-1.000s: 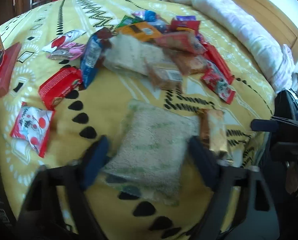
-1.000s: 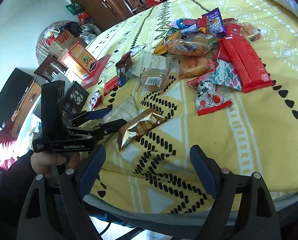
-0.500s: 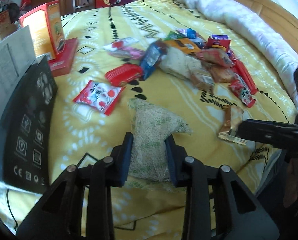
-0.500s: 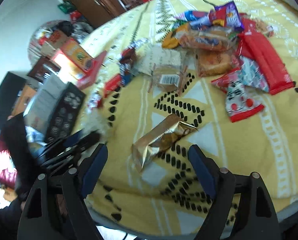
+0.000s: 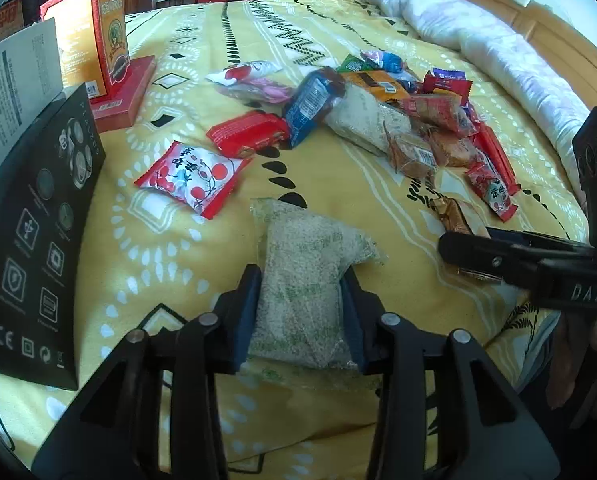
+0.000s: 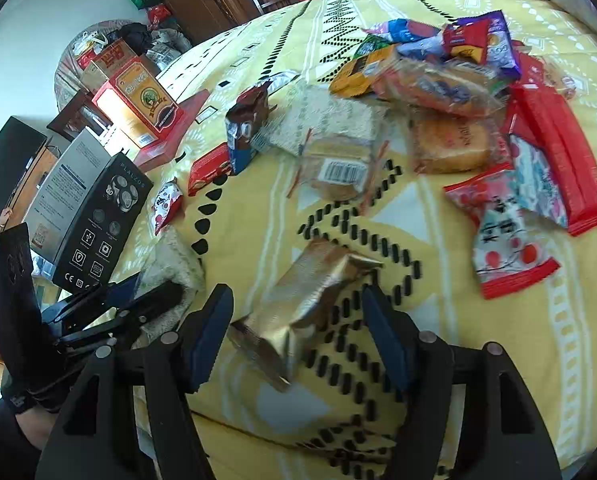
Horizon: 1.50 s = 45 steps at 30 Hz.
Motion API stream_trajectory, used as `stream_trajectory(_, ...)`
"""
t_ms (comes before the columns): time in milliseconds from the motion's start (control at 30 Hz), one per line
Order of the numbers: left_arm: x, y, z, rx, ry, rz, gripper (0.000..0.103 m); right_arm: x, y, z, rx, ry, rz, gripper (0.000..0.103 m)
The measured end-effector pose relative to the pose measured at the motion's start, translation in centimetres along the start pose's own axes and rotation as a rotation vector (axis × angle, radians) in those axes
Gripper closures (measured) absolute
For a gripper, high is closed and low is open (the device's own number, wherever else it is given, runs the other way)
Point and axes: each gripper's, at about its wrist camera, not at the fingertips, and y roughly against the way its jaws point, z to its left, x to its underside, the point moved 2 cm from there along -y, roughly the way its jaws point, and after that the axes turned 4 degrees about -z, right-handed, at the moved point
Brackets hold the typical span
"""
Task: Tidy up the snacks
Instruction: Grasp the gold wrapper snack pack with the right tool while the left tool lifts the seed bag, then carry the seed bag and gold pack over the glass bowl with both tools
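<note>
Two claws at the near edge of a bed [image 5: 338, 12] spread with a yellow patterned blanket, each working on one snack. The left claw [image 5: 301, 312] is clamped on the near end of a pale sesame-bar packet [image 5: 302, 280], its blue pads pressing both long sides; after clamping tight, its jaws have just eased slightly wider, with the packet between them and bulging above the grip. The packet lies flat on the blanket, its far end loose and crinkled. It appears light and fairly stiff in the body, with thin, slippery film; the contents probably crumble under a hard squeeze, so a hold across the thick middle suits it better than one on the sealed ends.

The right claw [image 6: 296, 336] stands astride a gold foil packet [image 6: 310, 304], which lies slantwise on the blanket. Its jaws have just been narrowing, but both pads are clear of the foil, so nothing is gripped yet. The foil looks light, smooth and easily dented, and the wrapper is likely to slip; its narrow waist offers the surest hold.

Legible writing: "PLAZUS" or similar and a "CE" mark on the black carton [image 5: 38, 240] at left; "DAS" on the right claw's body in the left view. Chinese characters on the cherry-print packet [image 5: 190, 176] and the red box [image 5: 98, 28] are too small to read.
</note>
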Motion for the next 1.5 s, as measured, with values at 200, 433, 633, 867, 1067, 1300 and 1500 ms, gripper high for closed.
stream_trajectory(200,-0.5,1.0,-0.1,0.005,-0.020,-0.017,0.072,0.2,-0.2,0.2,0.061,0.053,-0.018,0.073)
stream_trajectory(433,-1.9,4.0,-0.3,0.013,-0.035,-0.086,0.073,-0.5,2.5,0.9,0.042,0.088,-0.078,0.074)
stream_trajectory(633,-4.3,8.3,0.7,-0.014,-0.007,-0.180,0.073,-2.3,5.1,3.3,0.015,0.146,-0.146,0.075)
stream_trajectory(867,-6.8,13.6,3.9,-0.086,0.032,-0.277,0.073,-5.7,7.8,8.6,-0.033,0.242,-0.225,0.075)
stream_trajectory(1067,-7.6,18.5,9.2,-0.217,0.099,-0.339,0.073,-8.7,9.1,15.5,-0.106,0.352,-0.275,0.075)
stream_trajectory(1300,-6.2,24.4,17.8,-0.399,0.229,-0.391,0.073,-10.6,8.9,25.4,-0.236,0.467,-0.290,0.075)
stream_trajectory(1500,-3.3,26.8,23.5,-0.506,0.343,-0.375,0.073,-9.9,6.6,34.7,-0.355,0.566,-0.232,0.075)
